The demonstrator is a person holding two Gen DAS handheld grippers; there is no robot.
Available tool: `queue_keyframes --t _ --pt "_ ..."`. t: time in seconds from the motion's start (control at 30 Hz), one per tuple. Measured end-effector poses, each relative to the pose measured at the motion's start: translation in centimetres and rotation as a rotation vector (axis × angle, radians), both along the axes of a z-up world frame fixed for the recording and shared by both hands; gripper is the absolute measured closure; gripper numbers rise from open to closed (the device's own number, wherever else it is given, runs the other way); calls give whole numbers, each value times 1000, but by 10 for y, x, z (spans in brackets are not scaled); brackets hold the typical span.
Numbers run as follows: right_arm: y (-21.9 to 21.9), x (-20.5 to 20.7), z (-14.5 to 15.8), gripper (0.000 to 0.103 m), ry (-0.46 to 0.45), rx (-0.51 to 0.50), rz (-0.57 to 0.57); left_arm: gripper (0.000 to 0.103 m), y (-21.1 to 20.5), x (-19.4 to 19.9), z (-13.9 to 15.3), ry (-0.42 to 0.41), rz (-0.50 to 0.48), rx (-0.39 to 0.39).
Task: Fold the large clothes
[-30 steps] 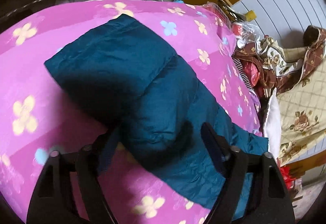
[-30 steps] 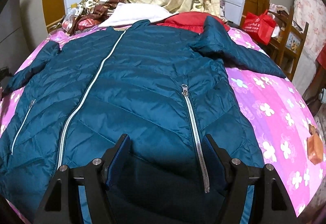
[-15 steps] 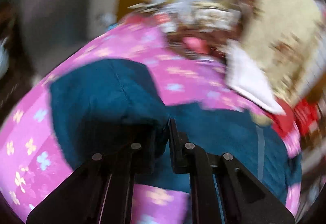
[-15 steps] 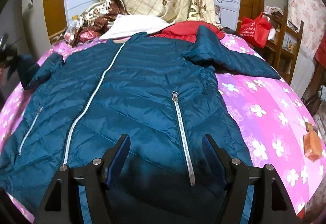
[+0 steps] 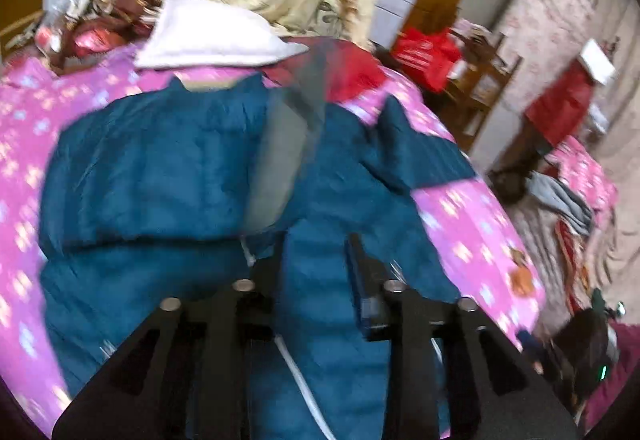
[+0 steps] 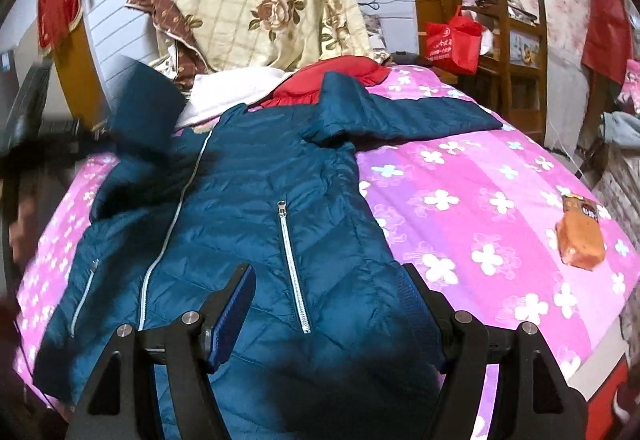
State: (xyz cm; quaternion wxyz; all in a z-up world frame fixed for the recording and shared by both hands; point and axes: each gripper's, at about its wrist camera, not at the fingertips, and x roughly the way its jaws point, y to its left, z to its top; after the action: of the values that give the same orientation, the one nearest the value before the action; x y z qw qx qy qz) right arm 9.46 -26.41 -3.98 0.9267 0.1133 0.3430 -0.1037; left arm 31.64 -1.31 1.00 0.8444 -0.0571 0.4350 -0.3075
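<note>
the left gripper (image 5: 316,272) is hovering over the dark teal quilted puffer jacket (image 6: 256,224), its jaws opening with teal fabric showing in the gap; the blurred view is not showing whether the pads are pressing it, so i cannot tell if it is gripping. in the right wrist view a dark blurred shape at the left edge is sitting beside the jacket's raised left sleeve (image 6: 148,108), which is lifting off the bed and hanging over the jacket's shoulder. the right gripper (image 6: 328,304) is standing wide open above the hem, holding nothing. the jacket is lying front-up on the pink flower-printed bedsheet (image 6: 480,208), its white centre zipper (image 6: 172,224) closed and its other sleeve (image 6: 408,112) stretching flat toward the far right. a small orange packet (image 6: 580,240) is lying on the sheet, well apart.
</note>
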Motion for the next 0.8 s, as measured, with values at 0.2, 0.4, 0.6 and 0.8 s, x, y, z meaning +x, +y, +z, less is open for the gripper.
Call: queue_keyframes --t 0.2,0.4,0.6,0.8 --pt "13 12 5 32 23 49 75 41 42 -66 -32 -67 90 53" --pt "41 76 2 32 86 49 176 41 93 -86 -82 -148 366 271" --pt "34 180 -27 32 184 161 113 41 141 -76 -111 -118 511 327" --pt "14 261 -63 33 269 207 -22 41 172 -68 -122 -66 555 274"
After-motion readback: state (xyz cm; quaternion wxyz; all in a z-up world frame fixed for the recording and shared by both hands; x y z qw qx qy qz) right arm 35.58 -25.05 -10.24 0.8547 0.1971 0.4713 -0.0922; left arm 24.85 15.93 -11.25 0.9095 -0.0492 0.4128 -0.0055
